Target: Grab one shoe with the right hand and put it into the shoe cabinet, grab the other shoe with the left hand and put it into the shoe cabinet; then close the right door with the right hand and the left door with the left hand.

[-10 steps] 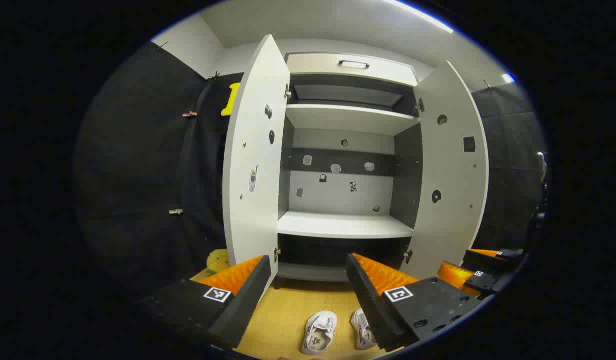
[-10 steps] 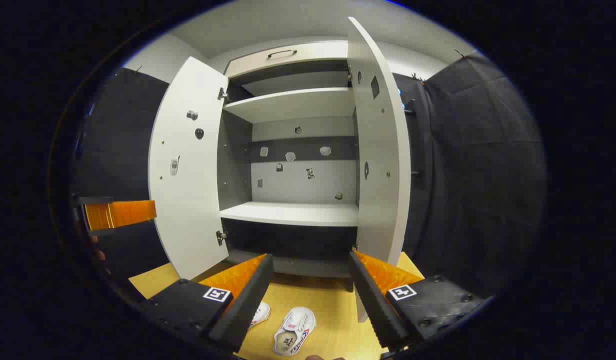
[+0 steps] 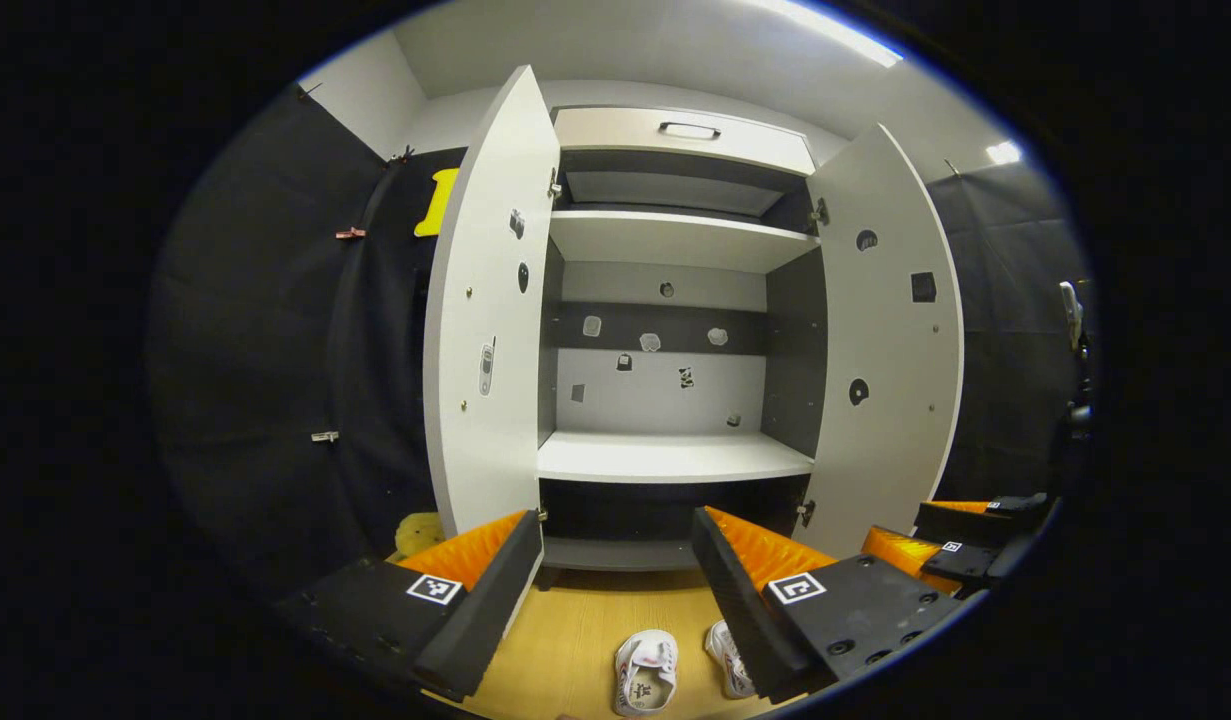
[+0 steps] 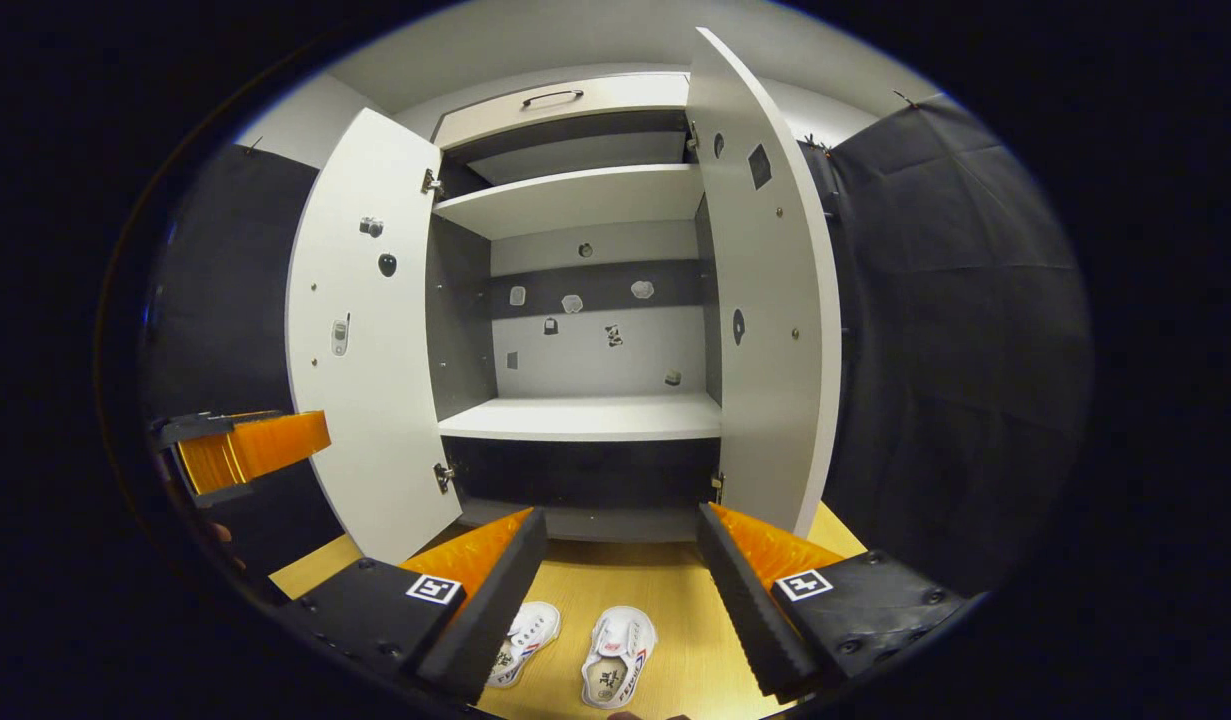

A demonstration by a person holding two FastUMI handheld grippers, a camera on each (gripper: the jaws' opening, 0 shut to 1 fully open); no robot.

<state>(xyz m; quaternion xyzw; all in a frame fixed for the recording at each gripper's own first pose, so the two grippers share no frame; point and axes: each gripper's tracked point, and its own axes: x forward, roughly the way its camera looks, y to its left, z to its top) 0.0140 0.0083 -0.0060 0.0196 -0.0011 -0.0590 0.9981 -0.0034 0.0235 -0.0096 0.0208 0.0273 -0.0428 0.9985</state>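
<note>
Both doors of the white wooden shoe cabinet (image 4: 585, 420) stand wide. Two white canvas shoes (image 4: 615, 670) lie close together before it. Right gripper (image 4: 620, 590) and left gripper (image 3: 615, 590) hang apart, empty. Risk: jaws catching both shoes, or nudging the neighbour.

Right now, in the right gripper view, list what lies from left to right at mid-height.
Left gripper → left door → cabinet's middle shelf → right door → black cloth wall.

I see two white shoes (image 4: 620, 670) side by side on floor, six o'clock; shoe cabinet (image 4: 580, 418) doors open.
</note>
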